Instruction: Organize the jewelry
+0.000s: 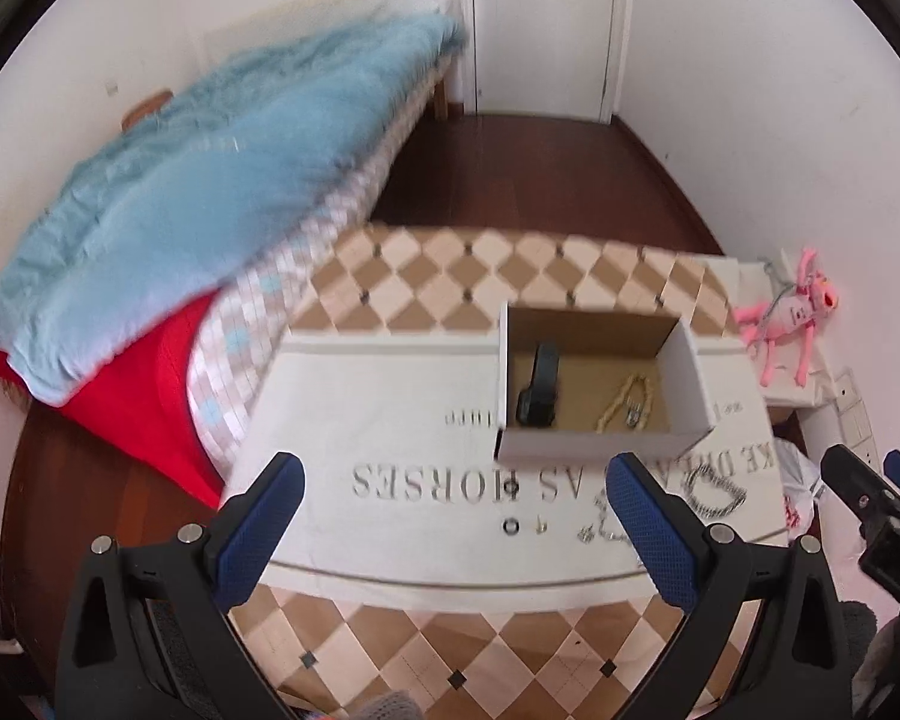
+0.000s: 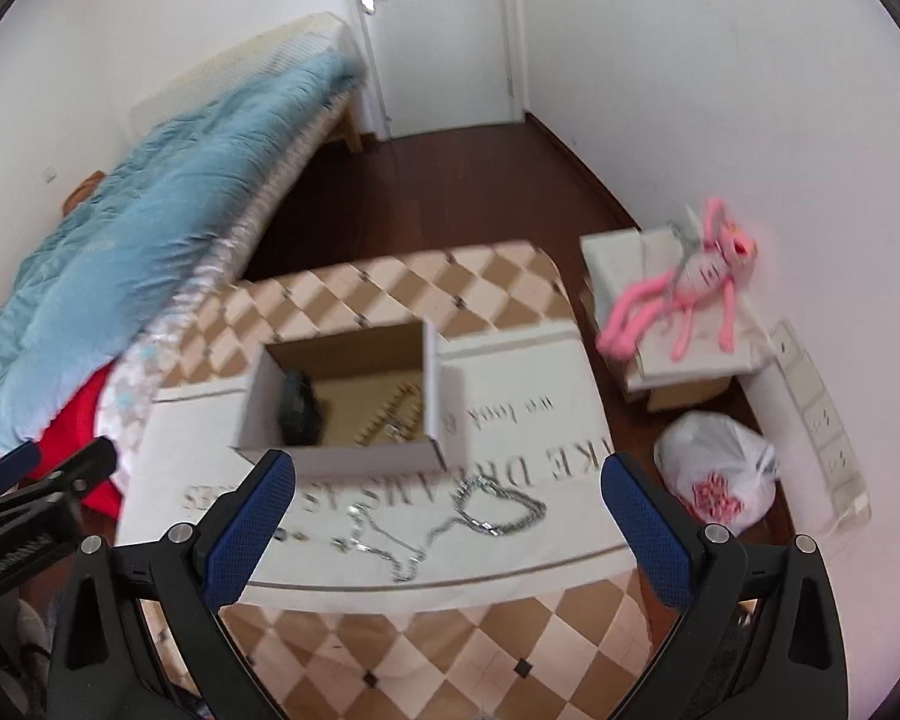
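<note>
An open white cardboard box [image 1: 594,447] [image 2: 342,456] stands on a white printed cloth [image 1: 390,420] [image 2: 540,540] over the checkered table. Inside the box lie a black watch [image 1: 539,387] [image 2: 297,408] and a beige bead bracelet [image 1: 624,399] [image 2: 390,411]. In front of the box, a silver chain [image 2: 480,510] [image 1: 714,495] lies loose on the cloth, with a small ring [image 1: 511,525] and a tiny earring [image 1: 542,525] to its left. My left gripper [image 1: 456,528] hovers open above the table's near edge. My right gripper [image 2: 450,525] is open too, just above the chain.
A bed with a light blue quilt [image 1: 210,192] and a red blanket [image 1: 144,384] borders the table on the left. To the right, a pink plush toy [image 2: 684,294] lies on a white box and a white plastic bag [image 2: 720,468] sits on the dark wood floor.
</note>
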`<state>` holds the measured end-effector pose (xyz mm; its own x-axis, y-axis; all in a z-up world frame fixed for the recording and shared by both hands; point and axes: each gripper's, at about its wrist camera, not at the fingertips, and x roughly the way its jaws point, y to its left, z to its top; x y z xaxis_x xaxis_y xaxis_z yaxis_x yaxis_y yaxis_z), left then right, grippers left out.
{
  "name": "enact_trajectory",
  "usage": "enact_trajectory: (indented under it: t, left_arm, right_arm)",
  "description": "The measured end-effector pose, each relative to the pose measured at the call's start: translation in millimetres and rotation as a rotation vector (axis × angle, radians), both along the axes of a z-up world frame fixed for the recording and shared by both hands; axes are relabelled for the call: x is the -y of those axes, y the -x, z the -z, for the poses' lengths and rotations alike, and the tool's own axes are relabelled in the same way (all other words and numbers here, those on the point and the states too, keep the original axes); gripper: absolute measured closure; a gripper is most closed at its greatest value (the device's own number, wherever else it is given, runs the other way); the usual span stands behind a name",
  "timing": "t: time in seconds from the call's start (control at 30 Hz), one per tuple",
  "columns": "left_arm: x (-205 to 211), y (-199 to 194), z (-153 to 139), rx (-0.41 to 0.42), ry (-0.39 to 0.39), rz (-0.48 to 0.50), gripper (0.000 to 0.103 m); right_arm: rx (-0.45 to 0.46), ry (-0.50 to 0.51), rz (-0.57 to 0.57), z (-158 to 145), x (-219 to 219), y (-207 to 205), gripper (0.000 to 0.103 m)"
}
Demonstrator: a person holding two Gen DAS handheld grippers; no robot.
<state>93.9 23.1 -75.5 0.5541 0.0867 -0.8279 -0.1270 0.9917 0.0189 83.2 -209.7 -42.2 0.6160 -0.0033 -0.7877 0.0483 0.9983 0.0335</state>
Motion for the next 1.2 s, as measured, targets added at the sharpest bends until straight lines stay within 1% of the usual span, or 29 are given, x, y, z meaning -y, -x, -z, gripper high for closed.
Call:
enact_trajectory:
  t: [0.07,0.13,0.2,0.27,0.3,0.33,0.43,0.53,0.6,0.63,0.67,0.7,0.77,0.93,1.03,1.2]
  left_arm:
    - [-2,-1,18,-0.025,-0.004,-0.019,0.000]
    - [-4,-5,43,-0.072,-0.023,-0.036,0.000]
    - [-5,-6,63,-0.104,-0.040,-0.051,0.000]
    - [-6,-7,81,-0.134,-0.051,-0.062,0.000]
    - [-5,-9,90,-0.147,-0.050,-0.063,0.000]
    - [-5,-10,96,-0.158,-0.051,-0.065,0.000]
    - [-5,-14,116,-0.192,-0.053,-0.069,0.000]
    - [-7,-16,130,-0.224,-0.057,-0.073,0.000]
    - [-7,-15,136,-0.237,-0.060,-0.072,0.000]
    - [-7,-15,138,-0.243,-0.061,-0.070,0.000]
    - [-8,-14,140,-0.249,-0.059,-0.067,0.000]
    - [-8,-13,142,-0.253,-0.058,-0.064,0.000]
    - [-9,-12,144,-0.260,-0.055,-0.062,0.000]
    - [-7,-8,149,-0.259,-0.025,-0.021,0.001]
    - [-2,-6,149,-0.252,0.005,0.009,0.001]
    - [15,-4,144,-0.244,0.040,0.064,0.001]
  right_arm:
    - [-0.042,-0.033,0.007,20,11,-4,0.000]
    - [-0.092,-0.063,0.024,42,23,-9,0.002]
    - [-0.122,-0.074,0.040,61,32,-12,0.013]
    - [-0.171,-0.072,0.053,84,40,-18,0.021]
    - [-0.183,-0.082,0.058,92,44,-20,0.023]
    - [-0.203,-0.084,0.066,105,48,-24,0.023]
    - [-0.233,-0.075,0.088,128,53,-37,0.025]
    - [-0.261,-0.046,0.115,150,56,-52,0.032]
    - [-0.289,-0.018,0.141,167,58,-61,0.045]
    - [-0.301,-0.013,0.147,171,58,-63,0.049]
    - [-0.270,0.033,0.144,170,55,-64,0.061]
    - [-0.268,0.070,0.154,170,52,-65,0.071]
    - [-0.262,0.074,0.156,170,49,-65,0.092]
    - [-0.253,0.008,0.114,168,42,-49,0.093]
    - [-0.266,-0.079,0.108,166,42,-32,0.094]
    - [-0.288,-0.163,0.109,165,47,-6,0.095]
